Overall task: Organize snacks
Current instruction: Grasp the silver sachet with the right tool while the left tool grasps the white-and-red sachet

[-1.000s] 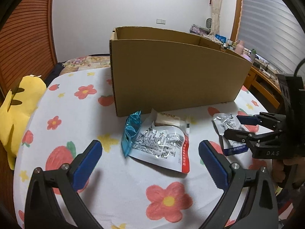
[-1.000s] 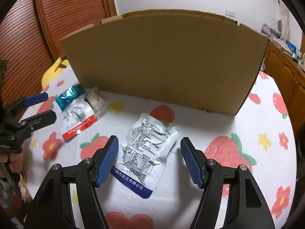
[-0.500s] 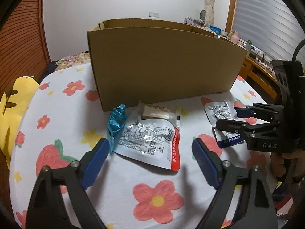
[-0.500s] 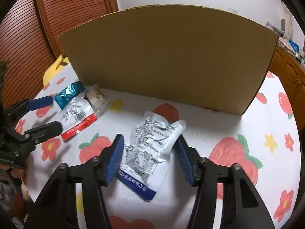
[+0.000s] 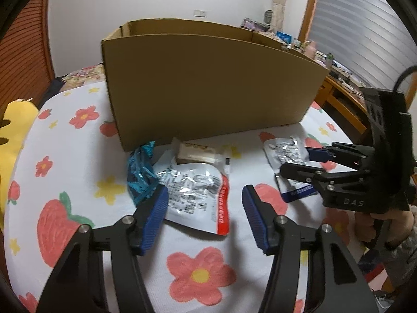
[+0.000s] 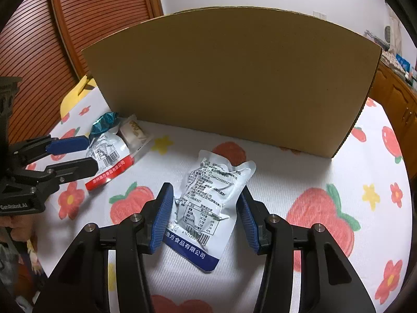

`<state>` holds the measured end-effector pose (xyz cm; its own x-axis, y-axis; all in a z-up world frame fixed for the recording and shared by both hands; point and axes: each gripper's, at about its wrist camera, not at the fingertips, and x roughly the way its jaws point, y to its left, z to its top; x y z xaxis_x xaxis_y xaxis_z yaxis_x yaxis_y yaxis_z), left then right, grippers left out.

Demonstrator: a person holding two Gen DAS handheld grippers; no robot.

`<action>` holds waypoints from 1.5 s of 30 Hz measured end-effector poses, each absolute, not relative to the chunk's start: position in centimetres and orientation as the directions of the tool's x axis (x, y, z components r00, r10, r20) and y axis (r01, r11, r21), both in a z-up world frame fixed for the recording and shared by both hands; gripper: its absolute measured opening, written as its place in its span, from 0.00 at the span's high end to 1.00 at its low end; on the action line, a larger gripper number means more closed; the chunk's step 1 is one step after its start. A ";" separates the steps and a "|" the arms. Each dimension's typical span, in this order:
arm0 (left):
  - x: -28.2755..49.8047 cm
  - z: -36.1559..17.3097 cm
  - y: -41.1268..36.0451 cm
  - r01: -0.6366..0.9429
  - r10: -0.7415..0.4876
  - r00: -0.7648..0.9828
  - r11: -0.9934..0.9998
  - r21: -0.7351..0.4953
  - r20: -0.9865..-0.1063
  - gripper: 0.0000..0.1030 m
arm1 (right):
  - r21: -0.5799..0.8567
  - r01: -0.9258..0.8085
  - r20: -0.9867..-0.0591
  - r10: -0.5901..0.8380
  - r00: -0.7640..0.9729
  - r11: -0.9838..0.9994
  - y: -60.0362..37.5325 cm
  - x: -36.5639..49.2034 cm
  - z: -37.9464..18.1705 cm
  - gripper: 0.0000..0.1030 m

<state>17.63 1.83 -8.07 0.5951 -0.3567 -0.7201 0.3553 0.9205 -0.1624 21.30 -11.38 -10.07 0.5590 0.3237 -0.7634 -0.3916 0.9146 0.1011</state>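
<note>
The left claw (image 5: 203, 217) hangs over a silver foil snack packet with a red edge (image 5: 194, 197), its blue pads on either side of the packet's near end. Its jaws have just been closing, yet the right pad stands clear of the packet and the left pad sits at its edge beside a teal wrapper (image 5: 139, 174) — so it is released, grasping nothing. A small beige wrapped snack (image 5: 196, 154) lies just behind the red-edged packet, close against the front wall of the open cardboard box (image 5: 208, 88).

The right claw (image 6: 207, 217) is clenched on a second silver packet with a blue strip (image 6: 208, 206); its jaws have also just been closing, and both pads now press the packet's sides, which crumple slightly between them. The packet lies flat on the surface, in front of the box and well apart from the other three snacks. In the left wrist view the same packet (image 5: 286, 156) shows between the right claw's fingers, with a person's hand (image 5: 375, 224) on the handle.

Everything rests on a white cloth printed with strawberries and flowers (image 6: 325, 208). A yellow plush toy (image 5: 13, 125) sits at the cloth's left edge.
</note>
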 end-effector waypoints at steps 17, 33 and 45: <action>21.2 -9.7 2.0 0.348 -0.266 0.551 0.935 -0.072 -0.791 0.21 | 0.101 -0.392 -0.763 0.324 0.559 0.915 -11.4 21.3 -10.0 0.51; 20.0 -9.7 0.4 0.415 -0.254 0.563 0.910 0.003 -0.787 0.37 | 0.102 -0.392 -0.763 0.325 0.559 0.914 -11.3 21.2 -10.0 0.51; 16.7 -8.8 1.0 0.430 -0.325 0.561 0.900 -0.068 -0.762 0.51 | 0.119 -0.397 -0.762 0.340 0.551 0.910 -11.4 21.3 -9.6 0.57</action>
<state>16.68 0.95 -8.79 0.5607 -0.3247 -0.7617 0.4296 0.9005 -0.0677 21.28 -11.39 -9.60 0.5511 0.3401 -0.7620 -0.3974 0.9099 0.1187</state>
